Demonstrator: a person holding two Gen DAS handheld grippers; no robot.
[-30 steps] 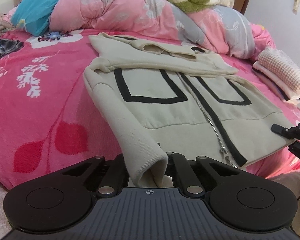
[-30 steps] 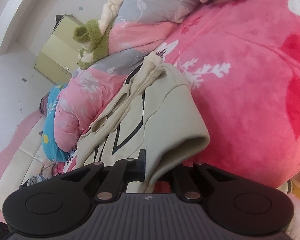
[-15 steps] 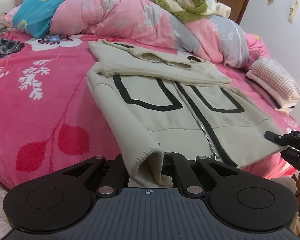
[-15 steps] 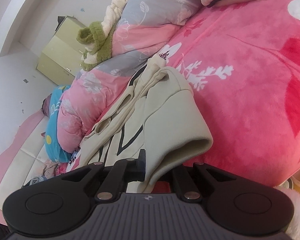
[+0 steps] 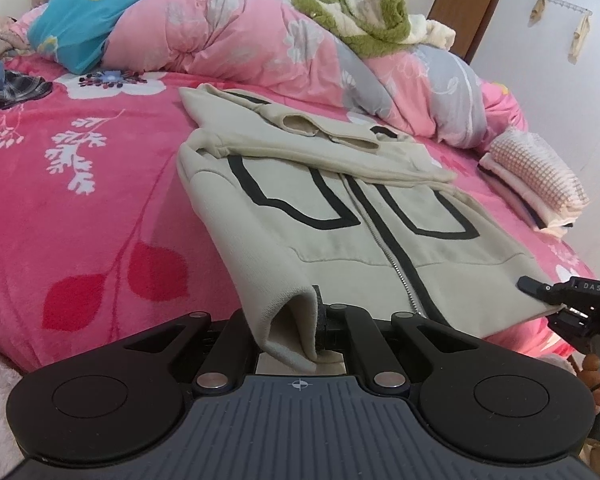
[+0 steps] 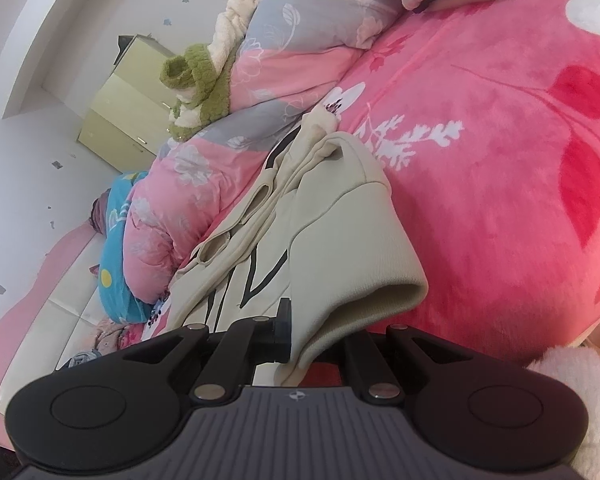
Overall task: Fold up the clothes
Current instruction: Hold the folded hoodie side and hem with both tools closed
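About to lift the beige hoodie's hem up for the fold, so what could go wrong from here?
1. The left gripper pinches only the ribbed hem corner of the beige hoodie; it may slip out.
2. The right gripper holds the other corner; uneven lifting could skew the fold.
3. The folded clothes lie near the hoodie's far side and could be nudged.

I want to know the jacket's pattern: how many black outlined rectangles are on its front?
2 on the beige jacket: one left of the zipper, one right of it. The folded hood may hide more.
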